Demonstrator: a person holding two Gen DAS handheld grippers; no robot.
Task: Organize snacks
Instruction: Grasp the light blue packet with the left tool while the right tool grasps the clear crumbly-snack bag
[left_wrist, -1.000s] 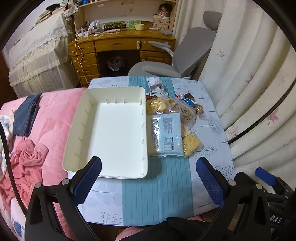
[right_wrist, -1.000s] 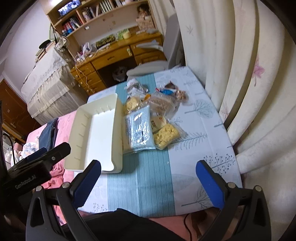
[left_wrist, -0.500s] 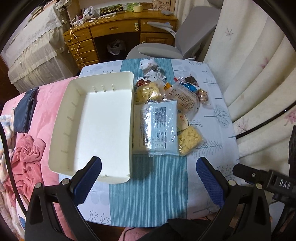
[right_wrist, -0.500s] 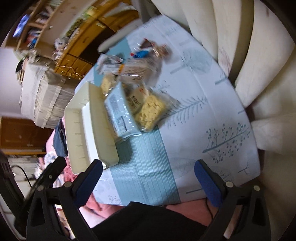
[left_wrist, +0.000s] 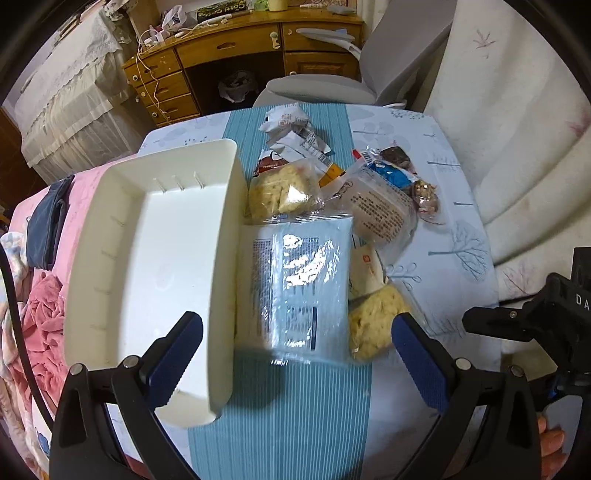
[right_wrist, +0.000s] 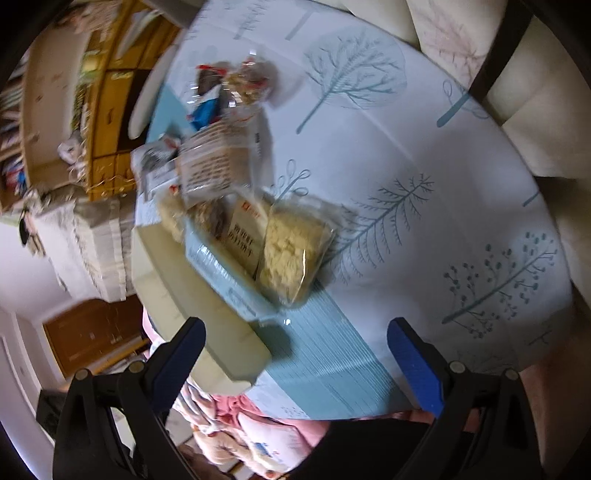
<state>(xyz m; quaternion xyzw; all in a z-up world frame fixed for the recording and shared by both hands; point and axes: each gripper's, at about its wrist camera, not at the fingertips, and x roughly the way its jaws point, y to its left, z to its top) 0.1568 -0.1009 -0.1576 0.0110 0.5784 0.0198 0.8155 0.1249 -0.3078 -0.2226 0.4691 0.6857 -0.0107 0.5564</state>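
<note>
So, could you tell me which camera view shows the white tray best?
The left wrist view: the white tray shows whole, its bare inside and rim sharp. The right wrist view catches only a blurred, tilted outer wall beside the snacks.

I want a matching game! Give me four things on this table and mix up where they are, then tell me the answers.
Things:
1. white tray
2. big light-blue packet
3. crumpled white wrappers
4. left gripper

Places or states:
A. at the far end of the teal stripe
B. empty, on the left side of the table
C. open, holding nothing
D. lying flat right beside the tray

Pairs: 1-B, 2-D, 3-A, 4-C
</note>
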